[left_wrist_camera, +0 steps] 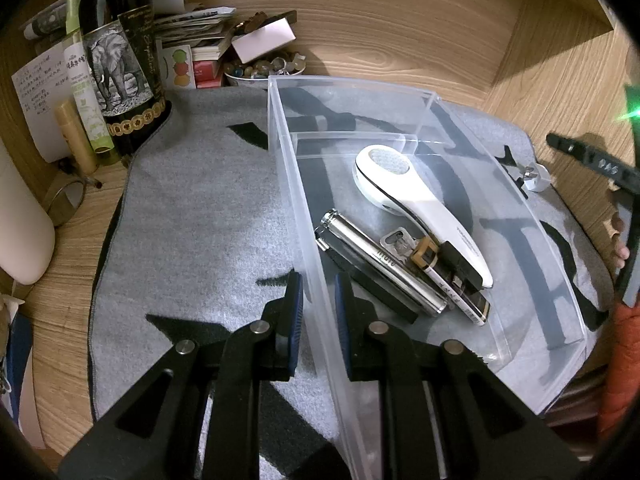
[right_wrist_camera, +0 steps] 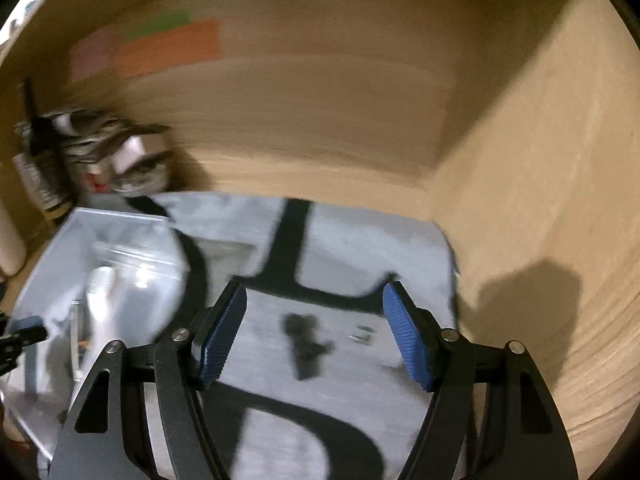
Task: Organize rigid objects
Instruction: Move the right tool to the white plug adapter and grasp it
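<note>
Covering most of your wooden desk is the grey mat with black lettering, and on it stands the clear plastic bin, which already holds most of what you are sorting. Your left gripper is clamped on the bin's near wall, one blue pad outside and one inside, so the bin is steadied for loading. Lying inside it, largest first, you have the white handheld device set diagonally, then the silver metal cylinder beside it, a flat black bar against the cylinder's outer side, and a few smaller pieces, a key among them, wedged between the cylinder and the white handle.

Your right gripper hangs over the bare part of the mat to the right of the bin with its jaws well apart and nothing between them. Below it, blurred, lie a small black object and a tiny metallic bit; these look like the last loose items. By my reading you are nearly finished, with only those two left to bring into the bin.
</note>
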Demonstrator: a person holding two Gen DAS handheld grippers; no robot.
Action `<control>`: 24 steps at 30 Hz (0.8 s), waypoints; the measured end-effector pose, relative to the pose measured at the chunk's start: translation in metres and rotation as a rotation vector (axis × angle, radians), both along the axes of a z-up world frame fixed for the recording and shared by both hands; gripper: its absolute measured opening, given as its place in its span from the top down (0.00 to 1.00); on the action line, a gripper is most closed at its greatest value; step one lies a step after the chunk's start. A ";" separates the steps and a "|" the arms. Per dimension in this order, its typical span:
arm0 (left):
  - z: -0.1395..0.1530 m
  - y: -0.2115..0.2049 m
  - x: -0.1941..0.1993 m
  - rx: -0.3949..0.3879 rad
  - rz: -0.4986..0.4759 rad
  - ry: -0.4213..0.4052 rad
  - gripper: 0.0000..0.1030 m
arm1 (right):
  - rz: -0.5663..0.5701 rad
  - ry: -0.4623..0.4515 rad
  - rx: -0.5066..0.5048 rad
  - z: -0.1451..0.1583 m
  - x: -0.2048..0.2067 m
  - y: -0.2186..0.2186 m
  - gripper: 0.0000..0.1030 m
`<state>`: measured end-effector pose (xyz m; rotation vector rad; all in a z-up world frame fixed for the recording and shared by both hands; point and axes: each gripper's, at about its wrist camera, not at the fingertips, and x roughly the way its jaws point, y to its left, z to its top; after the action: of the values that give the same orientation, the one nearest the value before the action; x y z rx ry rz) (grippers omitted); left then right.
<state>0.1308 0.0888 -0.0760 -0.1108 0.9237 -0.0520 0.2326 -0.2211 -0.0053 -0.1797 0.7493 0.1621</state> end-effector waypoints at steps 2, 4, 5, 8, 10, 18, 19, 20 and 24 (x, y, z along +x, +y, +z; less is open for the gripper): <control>0.000 0.000 0.000 0.000 0.001 0.003 0.85 | -0.033 0.030 -0.015 -0.012 0.008 -0.010 0.34; -0.001 0.000 0.000 -0.002 0.004 0.007 0.85 | -0.059 0.068 -0.017 -0.025 0.016 -0.019 0.34; -0.002 0.000 0.001 -0.002 0.005 0.009 0.85 | -0.070 0.085 -0.020 -0.031 0.020 -0.023 0.35; -0.002 0.000 0.000 -0.002 0.007 0.013 0.85 | -0.094 0.127 -0.012 -0.045 0.029 -0.032 0.39; -0.003 0.000 0.003 -0.004 0.008 0.016 0.85 | -0.095 0.160 0.002 -0.051 0.034 -0.035 0.49; -0.005 0.001 0.006 -0.014 0.012 0.027 0.85 | -0.086 0.166 0.032 -0.056 0.035 -0.038 0.56; -0.005 0.001 0.006 -0.015 0.012 0.029 0.85 | -0.085 0.163 0.033 -0.055 0.034 -0.038 0.56; -0.005 0.001 0.007 -0.016 0.012 0.031 0.85 | -0.084 0.160 0.035 -0.054 0.034 -0.038 0.56; -0.005 0.001 0.007 -0.018 0.013 0.031 0.85 | -0.079 0.142 0.038 -0.048 0.029 -0.035 0.56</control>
<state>0.1380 0.0903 -0.0815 -0.1346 0.9539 -0.0463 0.2611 -0.2563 -0.0530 -0.1030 0.8927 0.1141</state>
